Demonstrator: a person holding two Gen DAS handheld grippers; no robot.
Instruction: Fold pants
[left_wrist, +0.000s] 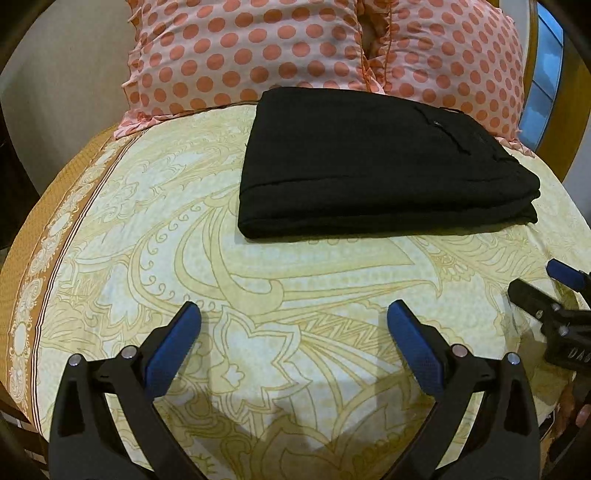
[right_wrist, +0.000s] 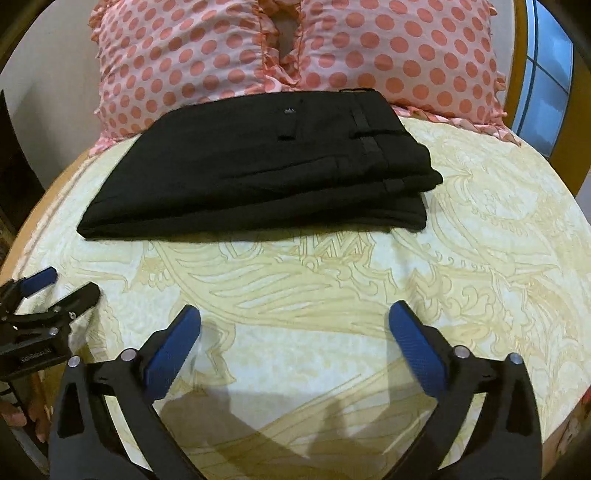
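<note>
The black pants (left_wrist: 384, 162) are seen lying folded into a compact, layered rectangle on the bed (left_wrist: 155, 258), toward its head end, with the far edge resting against or just beside the polka-dot pillows (left_wrist: 240, 51). In the right wrist view the pants (right_wrist: 258, 166) are shown with the waistband and belt loops at the right end, a small button and a pocket slit on the top layer, and the lower layers stepped out slightly at the near right corner. The bed is covered by a pale yellow sheet printed with ornate scrollwork, edged by a brown patterned border on the left side. Two pink pillows with orange dots and ruffled edges are propped side by side behind the pants. The left hand-held gripper (left_wrist: 293, 314) is held over the bare sheet, well short of the pants, with its blue-padded fingers spread wide and nothing between them. The right hand-held gripper (right_wrist: 294, 317) is likewise held wide apart and empty above the sheet, near the foot side of the pants. Each gripper appears at the edge of the other's view, with its fingers parted. A blue-framed window (right_wrist: 546, 81) is visible at the upper right.
</note>
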